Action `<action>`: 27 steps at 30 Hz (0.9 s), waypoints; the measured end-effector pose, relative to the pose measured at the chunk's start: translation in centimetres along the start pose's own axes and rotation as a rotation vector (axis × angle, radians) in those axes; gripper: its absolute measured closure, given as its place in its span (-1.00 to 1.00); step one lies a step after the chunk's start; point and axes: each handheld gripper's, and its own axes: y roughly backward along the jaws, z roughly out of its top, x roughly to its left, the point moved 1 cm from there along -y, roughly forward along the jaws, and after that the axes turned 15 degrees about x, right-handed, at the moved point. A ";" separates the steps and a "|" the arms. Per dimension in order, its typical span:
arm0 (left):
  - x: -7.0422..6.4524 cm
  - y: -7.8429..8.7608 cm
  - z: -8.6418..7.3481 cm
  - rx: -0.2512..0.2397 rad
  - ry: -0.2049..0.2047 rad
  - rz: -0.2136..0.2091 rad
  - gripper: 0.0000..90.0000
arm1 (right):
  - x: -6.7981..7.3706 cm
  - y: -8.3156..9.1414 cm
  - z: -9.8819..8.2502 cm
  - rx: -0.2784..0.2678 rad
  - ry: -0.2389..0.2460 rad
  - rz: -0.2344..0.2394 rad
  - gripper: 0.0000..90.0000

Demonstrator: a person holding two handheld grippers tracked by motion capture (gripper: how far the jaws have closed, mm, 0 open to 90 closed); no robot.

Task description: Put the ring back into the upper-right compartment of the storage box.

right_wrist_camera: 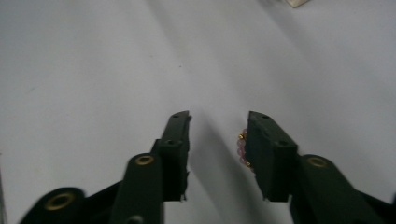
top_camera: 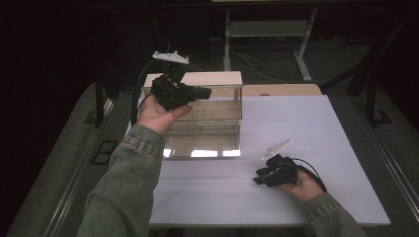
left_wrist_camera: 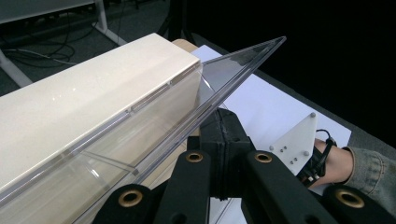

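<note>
Denim sleeves (top_camera: pixel 126 182), black grippers (top_camera: pixel 174 93), brass-ringed jaws, grey triangular plates (left_wrist_camera: pixel 294 142), black cables (top_camera: pixel 311 168)

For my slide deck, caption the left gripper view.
Left gripper clamped on the clear box's lid, lifting it open.

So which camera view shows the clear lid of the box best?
The left gripper view: the clear lid runs close and sharp, its edge gripped in the left claw above the cream box. The high view shows it faint behind the hand. The right gripper view shows white table.

Left tongs (top_camera: pixel 200 92) raised, jaws closed, right tongs (right_wrist_camera: pixel 218 140) low, agape
</note>
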 end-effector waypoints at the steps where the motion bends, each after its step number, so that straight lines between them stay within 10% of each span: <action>1: 0.0 0.0 0.0 0.002 -0.003 0.000 0.98 | 0.0 0.0 0.0 0.000 -0.002 -0.004 0.60; 7: 0.0 -0.1 0.1 0.006 -0.007 0.000 0.98 | -0.1 0.0 -0.1 0.005 -0.014 -0.038 0.88; 27: -0.1 -0.5 0.4 0.013 -0.003 -0.005 0.98 | -0.3 0.3 -0.1 0.033 -0.033 -0.009 0.92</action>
